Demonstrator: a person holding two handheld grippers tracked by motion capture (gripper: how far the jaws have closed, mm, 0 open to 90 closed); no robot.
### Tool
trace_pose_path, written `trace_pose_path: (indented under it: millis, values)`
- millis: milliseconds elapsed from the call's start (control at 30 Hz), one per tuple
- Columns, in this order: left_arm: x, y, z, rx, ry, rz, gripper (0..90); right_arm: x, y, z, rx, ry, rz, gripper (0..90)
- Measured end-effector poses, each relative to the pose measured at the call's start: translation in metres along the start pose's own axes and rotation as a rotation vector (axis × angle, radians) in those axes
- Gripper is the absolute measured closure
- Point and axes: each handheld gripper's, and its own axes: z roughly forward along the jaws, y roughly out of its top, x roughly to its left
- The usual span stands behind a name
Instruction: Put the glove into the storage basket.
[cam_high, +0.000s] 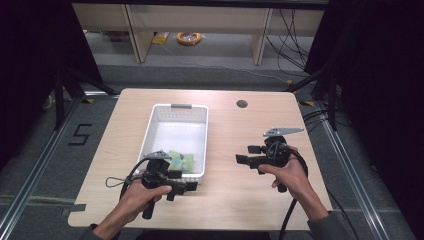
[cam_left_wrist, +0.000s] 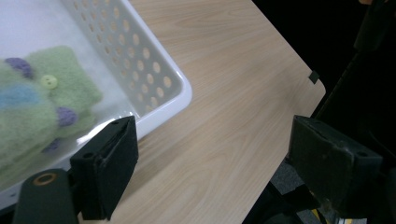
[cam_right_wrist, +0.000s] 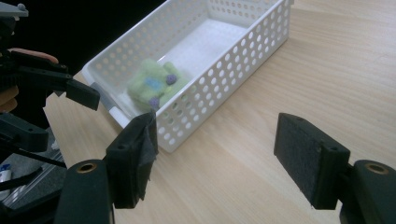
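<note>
A white perforated basket (cam_high: 180, 106) stands lengthwise on the wooden table (cam_high: 250, 130), left of centre. A green felt toy (cam_high: 181, 161) with purple dots lies in its near end. My left gripper (cam_high: 186, 180) is at the basket's near right corner, pointing right, and is open with nothing between its jaws. In the left gripper view the toy (cam_left_wrist: 37, 102) lies behind the basket wall (cam_left_wrist: 154, 79), and my left gripper (cam_left_wrist: 212, 135) spans bare table. My right gripper (cam_high: 245, 154) is open to the right of the basket and points at it. In the right gripper view my right gripper (cam_right_wrist: 215, 126) frames the basket (cam_right_wrist: 224, 70) and toy (cam_right_wrist: 152, 86).
A round cable hole (cam_high: 242, 104) sits at the table's far right. Bare wood lies between the basket and the right edge. Beyond the table are grey floor, shelf legs and a yellow cable coil (cam_high: 189, 37). Dark curtains flank both sides.
</note>
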Motion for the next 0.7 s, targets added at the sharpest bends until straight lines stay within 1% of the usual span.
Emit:
trace_pose_path:
  millis: [33,67,100,133,167,200,233,267,300,333,367,400,433,467,500,533,567,600,633,667,700]
  values:
    - [-0.001,-0.001,0.001,0.002,-0.009,0.006,15.8,0.000,-0.001,-0.001,0.000,-0.010,-0.003,31.4]
    - [-0.003,-0.002,0.002,0.000,-0.014,0.005,15.8,-0.001,-0.002,-0.003,-0.005,-0.015,-0.017,31.4]
    - [-0.004,-0.003,0.003,-0.001,-0.023,0.009,15.8,0.000,-0.004,-0.003,-0.001,0.000,0.016,31.4]
    - [-0.005,-0.004,0.004,-0.005,-0.019,0.009,15.8,0.000,-0.006,-0.004,-0.005,0.000,0.013,31.4]
    - [-0.006,-0.006,0.004,0.001,-0.021,0.019,15.8,0.000,-0.007,-0.005,-0.004,0.006,0.011,31.4]
    - [-0.007,-0.007,0.006,-0.001,-0.024,0.024,15.8,0.000,-0.009,-0.006,-0.002,0.000,0.014,31.4]
    - [-0.008,-0.009,0.007,-0.003,-0.022,0.028,15.8,-0.002,-0.011,-0.007,-0.008,-0.001,-0.002,31.4]
    - [-0.009,-0.010,0.008,-0.002,-0.020,0.036,15.8,-0.001,-0.013,-0.008,-0.004,-0.010,0.006,31.3]
    - [-0.009,-0.011,0.009,-0.001,-0.013,0.048,15.8,-0.001,-0.014,-0.008,-0.013,0.001,0.000,31.3]
    - [-0.009,-0.012,0.010,-0.002,-0.009,0.048,15.8,0.001,-0.016,-0.009,-0.005,0.000,0.015,31.3]
    - [-0.010,-0.014,0.011,-0.006,-0.007,0.048,15.8,0.001,-0.018,-0.009,-0.015,-0.003,0.016,31.3]
    - [-0.010,-0.015,0.012,-0.008,-0.008,0.050,15.8,0.000,-0.019,-0.010,-0.011,-0.010,-0.004,31.2]
    - [-0.010,-0.017,0.014,-0.011,-0.015,0.051,15.8,0.001,-0.021,-0.010,-0.009,0.001,0.004,31.1]
    - [-0.010,-0.018,0.014,-0.008,-0.018,0.060,15.8,0.001,-0.023,-0.010,-0.011,-0.005,-0.010,31.1]
    - [-0.011,-0.021,0.015,-0.015,-0.004,0.071,15.8,0.002,-0.025,-0.010,-0.005,0.001,-0.001,31.0]
    - [-0.011,-0.021,0.016,-0.015,-0.012,0.076,15.8,0.002,-0.028,-0.011,-0.009,0.001,-0.018,31.0]
    - [-0.012,-0.022,0.017,-0.015,-0.011,0.075,15.8,0.003,-0.030,-0.011,-0.006,0.000,-0.006,31.0]
    - [-0.012,-0.023,0.017,-0.023,-0.006,0.083,15.8,0.003,-0.032,-0.011,-0.009,-0.001,-0.014,30.9]
    - [-0.013,-0.025,0.018,-0.028,-0.016,0.087,15.8,0.004,-0.033,-0.012,-0.008,-0.001,-0.009,30.9]
    - [-0.014,-0.027,0.018,-0.030,-0.020,0.092,15.8,0.005,-0.036,-0.012,-0.015,0.000,-0.016,30.8]
    - [-0.015,-0.029,0.019,-0.023,-0.008,0.101,15.8,0.005,-0.038,-0.012,-0.016,0.005,-0.018,30.8]
